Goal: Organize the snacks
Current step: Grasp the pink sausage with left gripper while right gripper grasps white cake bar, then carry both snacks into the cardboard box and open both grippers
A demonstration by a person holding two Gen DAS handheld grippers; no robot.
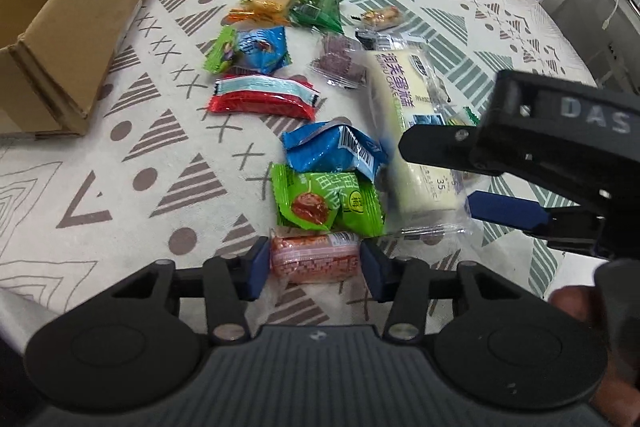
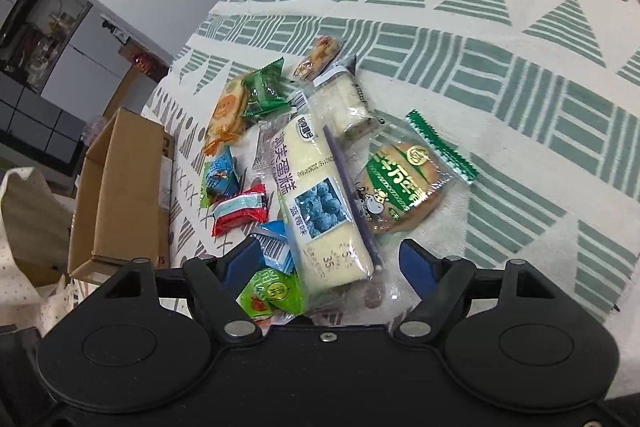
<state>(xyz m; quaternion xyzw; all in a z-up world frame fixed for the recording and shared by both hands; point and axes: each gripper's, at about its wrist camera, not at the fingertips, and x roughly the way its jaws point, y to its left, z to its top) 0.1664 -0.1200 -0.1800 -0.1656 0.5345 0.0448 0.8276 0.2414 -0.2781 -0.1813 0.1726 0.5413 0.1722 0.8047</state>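
Nearby, left gripper (image 1: 314,263) straddling pink snack (image 1: 314,259), cardboard box (image 1: 60,27) well apart

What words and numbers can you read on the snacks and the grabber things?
"DAS" on the right gripper.
"35" on the near end of the long white cake pack.
"CAKE" along that pack's side; the letters before it are blurred.
Large Chinese characters on the same pack: not clear enough to quote.
Barcode on the blue pack: digits too small.
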